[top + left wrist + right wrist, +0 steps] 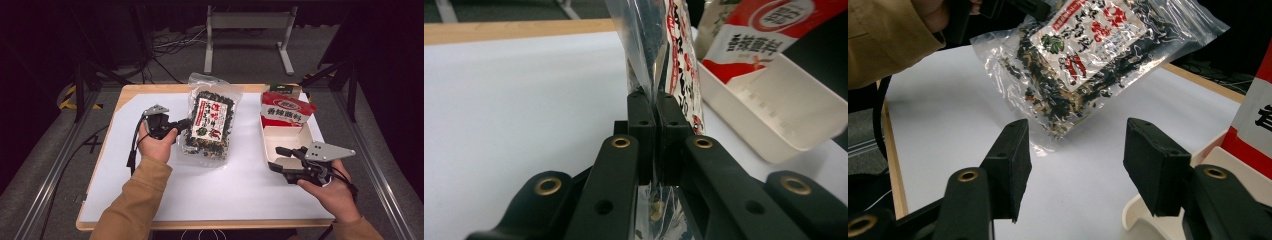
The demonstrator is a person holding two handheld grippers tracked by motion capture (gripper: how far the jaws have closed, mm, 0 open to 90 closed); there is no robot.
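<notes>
Left gripper (181, 126) is pinched down on the left edge of the clear seaweed bag (210, 121); in the left gripper view the jaws sit pressed together with the film (644, 60) sandwiched between them. Bag hangs over the middle of the white sheet (150, 195), and in the right gripper view its bottom corner (1045, 142) looks to be touching or nearly touching the sheet. Right gripper (281, 159) is spread wide and holds nothing, hovering at the near end of the cream tray (311, 134), which holds a red-and-white packet (286, 110) propped at its far end. Handling guess: bag is light, floppy, crinkly film with loose dark flakes that shift and pool low, so it'll sag and swing from a one-edge pinch. Film looks slick; a thin edge grip could creep out. Contents probably brittle, so don't clamp across the bulk. Better hold is the flat sealed margin or top seam, ideally with a second pinch on the opposite edge from the free gripper to stop rotation.
</notes>
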